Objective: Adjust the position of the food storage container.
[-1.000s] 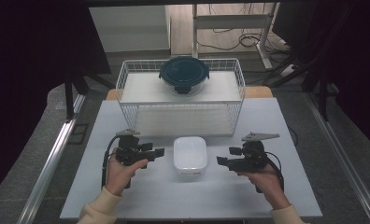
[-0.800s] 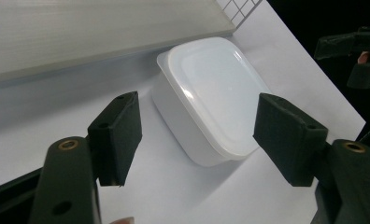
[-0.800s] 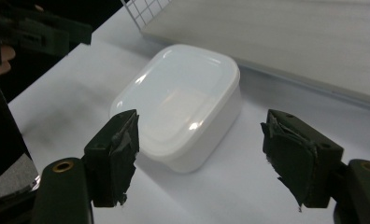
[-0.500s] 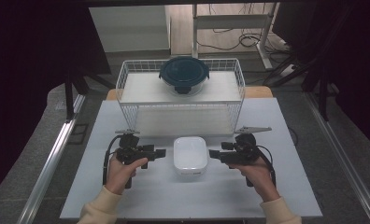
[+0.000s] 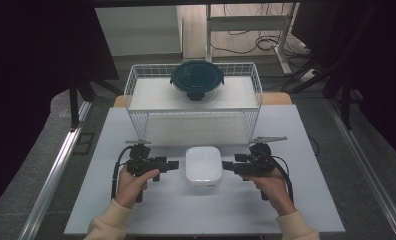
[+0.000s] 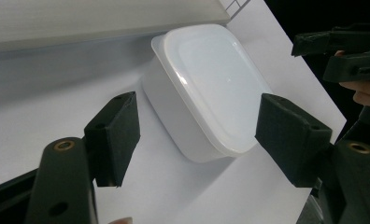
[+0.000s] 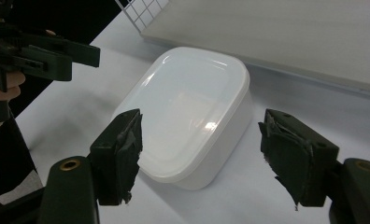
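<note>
Left gripper (image 5: 174, 165) and right gripper (image 5: 226, 165) flanking white rounded plastic lidded box (image 5: 204, 166), jaws gaping, pads clear of walls; box sitting between both fingertip pairs, lining up two-sided lift.

The white container (image 5: 204, 166) looks like smooth, glossy plastic, its lid catching a soft sheen. The table (image 5: 186, 215) is matt white. The basket (image 5: 136, 107) is thin white-coated wire. Each tool's pads (image 7: 120, 156) look rough, frayed, matt black.

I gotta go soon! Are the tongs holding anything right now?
Left tongs: open, holding nothing, beside the white box.
Right tongs: open, holding nothing.
</note>
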Available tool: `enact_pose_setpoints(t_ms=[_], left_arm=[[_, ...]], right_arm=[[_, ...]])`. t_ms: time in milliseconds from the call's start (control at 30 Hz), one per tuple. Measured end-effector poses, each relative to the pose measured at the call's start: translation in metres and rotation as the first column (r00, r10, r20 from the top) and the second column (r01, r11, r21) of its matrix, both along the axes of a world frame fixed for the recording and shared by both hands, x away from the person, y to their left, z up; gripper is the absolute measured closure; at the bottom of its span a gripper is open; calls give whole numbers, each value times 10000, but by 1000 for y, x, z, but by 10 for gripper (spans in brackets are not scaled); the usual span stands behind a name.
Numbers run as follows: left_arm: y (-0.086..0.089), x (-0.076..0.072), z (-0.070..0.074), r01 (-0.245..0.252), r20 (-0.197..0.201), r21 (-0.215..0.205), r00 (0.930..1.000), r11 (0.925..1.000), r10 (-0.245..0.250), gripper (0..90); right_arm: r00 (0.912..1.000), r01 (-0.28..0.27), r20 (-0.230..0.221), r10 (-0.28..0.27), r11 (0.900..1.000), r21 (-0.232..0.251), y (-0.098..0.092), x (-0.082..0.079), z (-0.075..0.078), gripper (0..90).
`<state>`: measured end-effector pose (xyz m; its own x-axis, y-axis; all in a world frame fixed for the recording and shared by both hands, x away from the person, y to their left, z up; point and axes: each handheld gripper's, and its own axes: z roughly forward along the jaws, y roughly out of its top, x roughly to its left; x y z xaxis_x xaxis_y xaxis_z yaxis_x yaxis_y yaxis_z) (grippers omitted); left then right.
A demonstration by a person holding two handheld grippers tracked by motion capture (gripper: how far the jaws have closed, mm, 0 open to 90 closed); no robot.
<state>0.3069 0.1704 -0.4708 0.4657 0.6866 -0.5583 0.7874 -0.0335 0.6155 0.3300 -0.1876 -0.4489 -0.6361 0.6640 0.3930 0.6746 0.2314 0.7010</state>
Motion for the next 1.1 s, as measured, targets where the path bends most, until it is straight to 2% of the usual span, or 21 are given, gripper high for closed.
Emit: enact_pose_setpoints(t_ms=[333, 567, 633, 733, 833, 933, 1100], left_arm=[[-5, 13, -17, 36, -711, -647, 9974, 9979, -82, 308], [-11, 20, -26, 48, -1181, -1124, 9928, 9936, -181, 316], [-12, 23, -30, 231, -1348, -1356, 9900, 9905, -415, 322], [-14, 25, -33, 382, -1436, -1416, 9879, 9892, -587, 341], [-16, 27, -36, 266, -1703, -1598, 9839, 9868, -541, 366], [-16, 29, -42, 201, -1988, -1966, 9782, 9803, -600, 395], [-17, 32, -49, 250, -2241, -2183, 9717, 9756, -751, 459]], right_arm=[[9956, -68, -930, 102, 9993, 365, 12, 13, -16, 318], [9874, 124, -1580, -34, 9984, 557, 17, 21, -27, 350], [9860, 160, -1669, -57, 9980, 605, 18, 23, -29, 362], [9843, 175, -1761, -66, 9980, 602, 20, 24, -32, 378], [9827, 198, -1852, -87, 9981, 584, 22, 25, -36, 393], [9795, 296, -2009, -159, 9974, 654, 21, 27, -40, 406], [9738, 370, -2266, -172, 9958, 834, 19, 29, -45, 447]])
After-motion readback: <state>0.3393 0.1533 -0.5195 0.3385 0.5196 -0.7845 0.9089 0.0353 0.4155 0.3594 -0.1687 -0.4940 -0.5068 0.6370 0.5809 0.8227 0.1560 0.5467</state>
